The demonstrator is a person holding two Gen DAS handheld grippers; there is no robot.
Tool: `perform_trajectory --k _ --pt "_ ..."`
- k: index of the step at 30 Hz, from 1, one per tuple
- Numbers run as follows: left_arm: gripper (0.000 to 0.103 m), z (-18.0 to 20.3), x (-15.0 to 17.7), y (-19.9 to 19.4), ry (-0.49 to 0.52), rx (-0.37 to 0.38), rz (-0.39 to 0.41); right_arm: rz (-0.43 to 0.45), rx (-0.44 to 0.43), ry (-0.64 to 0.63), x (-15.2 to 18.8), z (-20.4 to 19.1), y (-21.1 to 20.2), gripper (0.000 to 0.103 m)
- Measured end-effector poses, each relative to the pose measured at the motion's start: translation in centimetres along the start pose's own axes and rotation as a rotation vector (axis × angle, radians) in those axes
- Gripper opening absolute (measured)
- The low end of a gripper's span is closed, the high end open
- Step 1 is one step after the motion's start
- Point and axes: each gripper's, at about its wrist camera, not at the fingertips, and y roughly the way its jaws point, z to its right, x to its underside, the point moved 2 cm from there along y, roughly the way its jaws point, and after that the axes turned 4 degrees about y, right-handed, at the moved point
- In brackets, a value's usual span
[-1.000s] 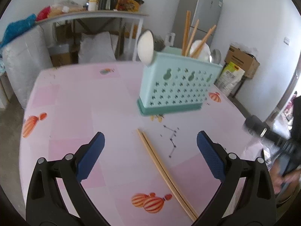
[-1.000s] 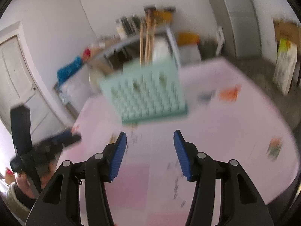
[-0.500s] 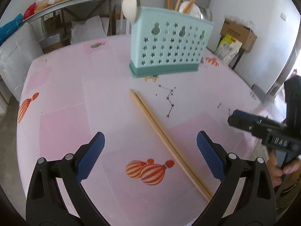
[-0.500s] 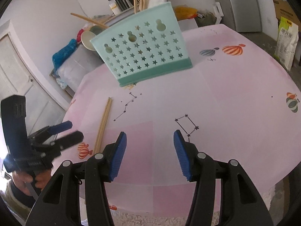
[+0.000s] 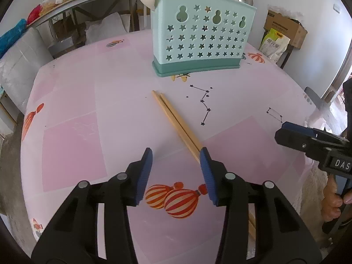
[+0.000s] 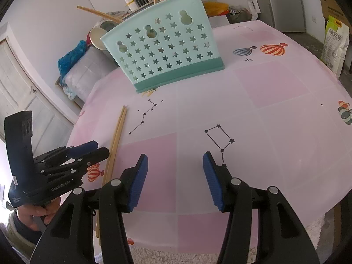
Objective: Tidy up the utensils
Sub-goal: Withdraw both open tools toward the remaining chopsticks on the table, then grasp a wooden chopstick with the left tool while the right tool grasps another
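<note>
A: What stands at the top of the frame?
B: A mint utensil basket (image 6: 162,50) on the pink table (image 6: 275,114).
A: And the chopsticks (image 6: 116,138)?
B: At left, beside the left gripper (image 6: 96,149), whose jaws are closing.

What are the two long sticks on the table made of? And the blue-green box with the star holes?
The chopsticks look like bamboo or light wood: pale tan, matte, straight and thin. The utensil holder looks like moulded plastic: smooth, even mint colour with a darker teal base and cleanly cut star holes. I can't be fully sure of either from looks alone.
</note>
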Motion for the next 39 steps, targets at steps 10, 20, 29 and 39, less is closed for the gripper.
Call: perform_trajectory --k 10,20,29,39 --pt "0.033 0.8 -0.1 0.2 0.004 0.012 -0.005 -0.001 0.0 -0.002 0.0 0.0 0.1 0.051" --pt "0.011 0.0 -0.3 0.5 0.022 -0.066 -0.013 0.0 0.003 -0.006 0.1 -0.1 0.1 0.051" --pt "0.005 -2.2 -0.5 0.5 -0.002 -0.137 -0.023 -0.026 -0.09 -0.109 0.1 -3.9 0.9 0.051" --pt "0.005 -2.2 -0.9 0.8 0.016 -0.202 -0.052 -0.092 -0.095 -0.29 1.3 -8.3 3.4 0.044"
